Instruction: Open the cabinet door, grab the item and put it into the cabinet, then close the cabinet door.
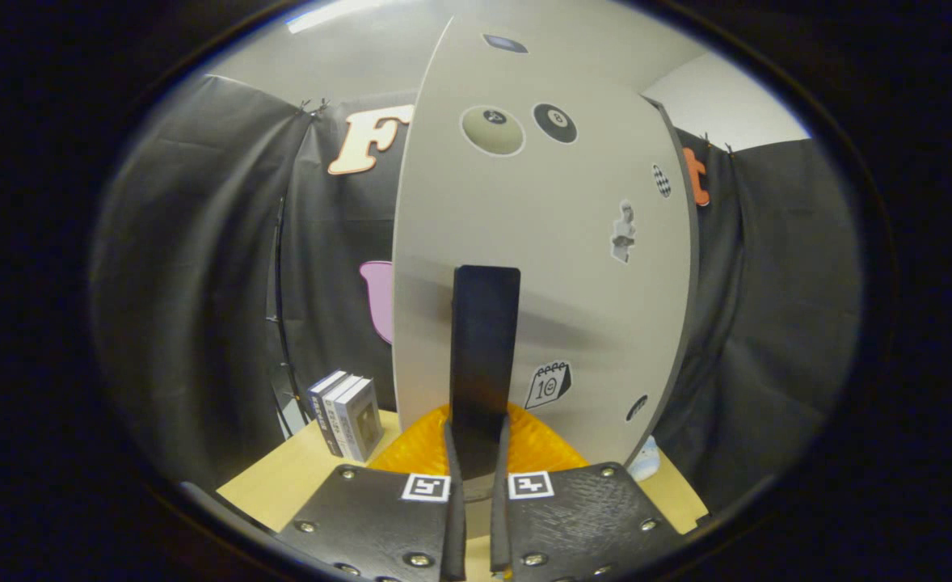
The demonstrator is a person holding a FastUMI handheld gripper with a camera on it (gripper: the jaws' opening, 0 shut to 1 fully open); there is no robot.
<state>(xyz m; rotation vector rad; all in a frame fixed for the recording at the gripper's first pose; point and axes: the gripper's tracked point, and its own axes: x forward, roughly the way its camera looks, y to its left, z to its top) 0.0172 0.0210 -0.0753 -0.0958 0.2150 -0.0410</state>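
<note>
The tool (476, 453) clamps both fingers on the tall black handle (484, 356) of the white, sticker-dotted cabinet door (541, 234), directly ahead. An orange textured item (537, 453) lies on the light wooden counter (282, 485) just beyond the fingers; three upright boxes (347, 414) stand nearby.

Light comes from above, where a ceiling strip lamp (332, 14) glows as a bright streak. The pale cabinet door (541, 242) is evenly lit, with a soft grey shadow spreading sideways from its dark handle (484, 356). The booth cloth stays dim and its folds go soft toward the rim (fisheye bending curves the door's straight edges). The gripper (477, 517), fingers pressed on the handle, looks slightly blurred
</note>
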